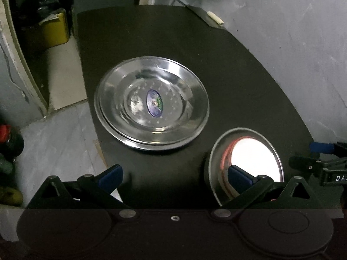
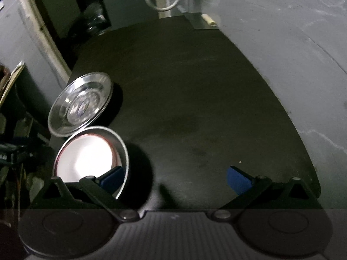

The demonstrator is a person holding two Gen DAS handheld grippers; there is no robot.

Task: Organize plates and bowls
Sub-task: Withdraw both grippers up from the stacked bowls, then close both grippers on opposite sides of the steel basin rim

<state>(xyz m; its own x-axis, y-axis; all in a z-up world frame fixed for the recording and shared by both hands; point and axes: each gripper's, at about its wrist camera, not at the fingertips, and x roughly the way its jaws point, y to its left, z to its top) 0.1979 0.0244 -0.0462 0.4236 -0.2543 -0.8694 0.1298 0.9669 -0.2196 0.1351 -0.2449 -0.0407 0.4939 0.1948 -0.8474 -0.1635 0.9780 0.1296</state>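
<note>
Left wrist view had the steel plates (image 1: pixel 151 108) already stacked on the counter (image 1: pixel 238 75), bowl (image 1: pixel 245 164) beside them unsorted (both grippers' fingers wide open, holding nothing).

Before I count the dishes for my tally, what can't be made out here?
- Left wrist view: how many plates are stacked; only rims show.
- Both views: the bowl's inside, washed out by glare, partly behind a finger.
- Left wrist view: right gripper, cut off by the edge.
</note>
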